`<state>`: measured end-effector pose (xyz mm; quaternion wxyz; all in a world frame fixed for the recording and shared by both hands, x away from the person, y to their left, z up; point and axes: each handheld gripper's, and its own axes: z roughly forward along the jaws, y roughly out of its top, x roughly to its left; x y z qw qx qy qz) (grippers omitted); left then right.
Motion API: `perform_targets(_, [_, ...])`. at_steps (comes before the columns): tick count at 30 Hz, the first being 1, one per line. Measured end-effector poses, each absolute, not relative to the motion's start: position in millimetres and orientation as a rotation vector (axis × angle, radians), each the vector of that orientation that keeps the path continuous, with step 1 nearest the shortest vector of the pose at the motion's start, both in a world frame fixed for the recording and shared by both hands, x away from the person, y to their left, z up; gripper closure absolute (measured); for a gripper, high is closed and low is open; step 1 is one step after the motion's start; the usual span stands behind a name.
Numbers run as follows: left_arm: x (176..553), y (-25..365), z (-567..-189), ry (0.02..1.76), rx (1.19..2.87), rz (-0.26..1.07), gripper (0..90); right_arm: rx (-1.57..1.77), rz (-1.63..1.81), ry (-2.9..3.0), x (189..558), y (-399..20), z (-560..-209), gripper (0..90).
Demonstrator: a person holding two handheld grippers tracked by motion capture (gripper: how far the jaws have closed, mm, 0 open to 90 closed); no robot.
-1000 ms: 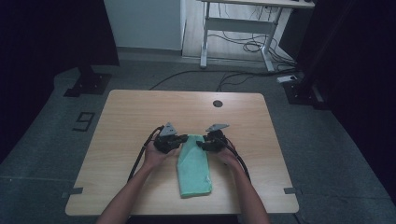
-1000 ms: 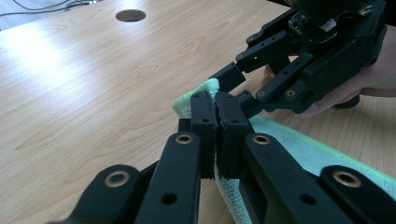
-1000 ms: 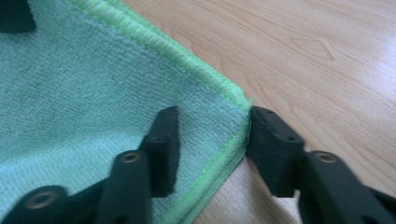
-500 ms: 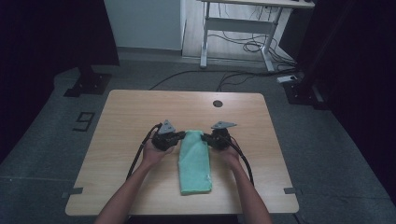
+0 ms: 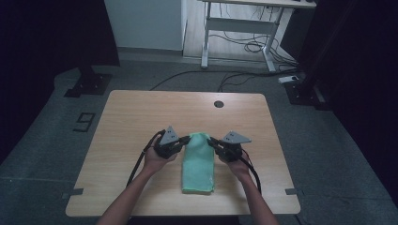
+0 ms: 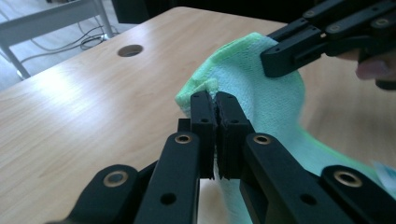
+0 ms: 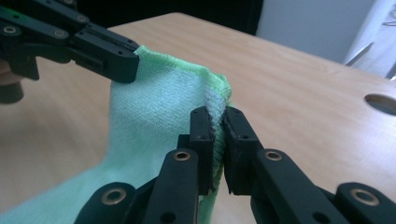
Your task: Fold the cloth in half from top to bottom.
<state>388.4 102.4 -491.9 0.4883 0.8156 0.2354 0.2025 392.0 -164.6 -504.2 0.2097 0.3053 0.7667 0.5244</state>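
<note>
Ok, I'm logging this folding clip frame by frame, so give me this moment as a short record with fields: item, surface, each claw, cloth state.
item: green microfibre cloth, folded into a long strip
surface: wooden table with a round cable hole
left claw: shut on the cloth's far left corner
right claw: shut on the far right corner, jaws just closed on it
cloth state: far end lifted off the table between both claws, near end lying flat
</note>
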Motion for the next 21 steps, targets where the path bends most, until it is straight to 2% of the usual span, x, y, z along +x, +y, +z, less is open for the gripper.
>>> perform_targets(14, [334.2, 108.1, -506.3, 0.513, 2.011, 0.477, 85.4, 0.783, 1.496, 2.287, 344.0, -172.9, -521.8, 81.9])
perform_targets(21, [301.6, 112.1, -523.7, 0.488, 2.074, 0.424, 82.8, 0.760, 1.476, 2.393, 315.6, -179.3, -537.3, 79.3])
